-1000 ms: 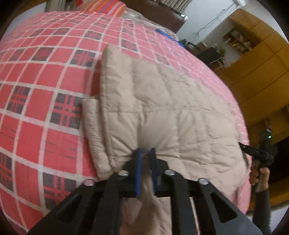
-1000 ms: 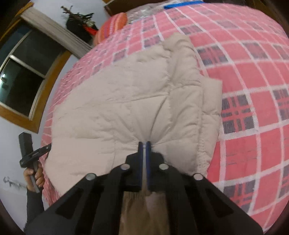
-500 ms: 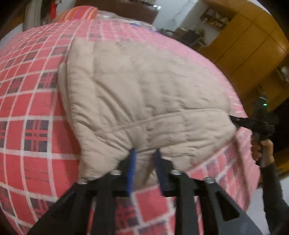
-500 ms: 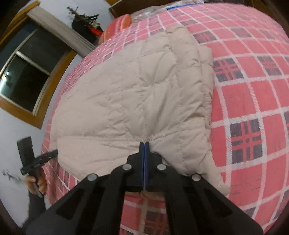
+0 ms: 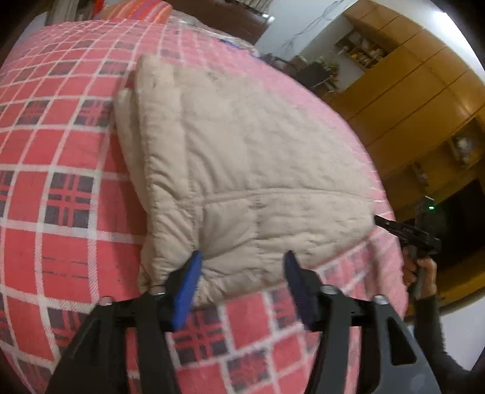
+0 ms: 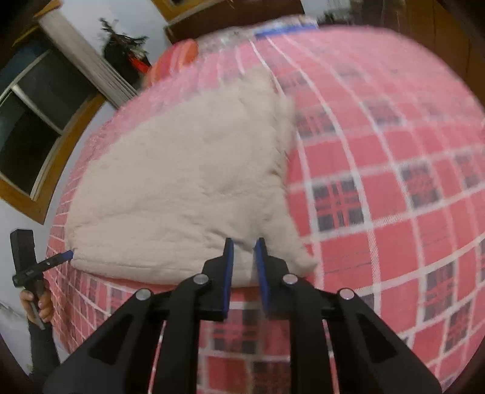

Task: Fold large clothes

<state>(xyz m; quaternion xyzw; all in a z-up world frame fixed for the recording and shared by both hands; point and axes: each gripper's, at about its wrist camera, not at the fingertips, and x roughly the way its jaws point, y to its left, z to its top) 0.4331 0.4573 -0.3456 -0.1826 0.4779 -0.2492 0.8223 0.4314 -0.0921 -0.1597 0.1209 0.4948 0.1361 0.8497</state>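
Note:
A beige quilted jacket [image 5: 242,157] lies folded on the red plaid bedspread [image 5: 60,188]. My left gripper [image 5: 242,256] is open wide at the jacket's near edge, its blue fingers [image 5: 188,282] on either side of the fabric without pinching it. In the right wrist view the jacket [image 6: 182,188] is blurred, and my right gripper [image 6: 244,242] is open by a narrow gap at its near corner. Each view shows the other gripper at the jacket's far corner: the right gripper [image 5: 394,227] and the left gripper [image 6: 57,259], each held by a hand.
An orange striped pillow [image 5: 136,7] and a blue strip [image 6: 285,28] lie at the bed's head. Wooden cabinets [image 5: 424,106] stand to the right of the bed and a window [image 6: 33,121] to its left. Bare plaid bedspread [image 6: 394,181] spreads around the jacket.
Both grippers brought the jacket's edge down onto the bed and let go. The left jaws have spread wide; the right jaws have parted slightly. The jacket now rests on the bedspread.

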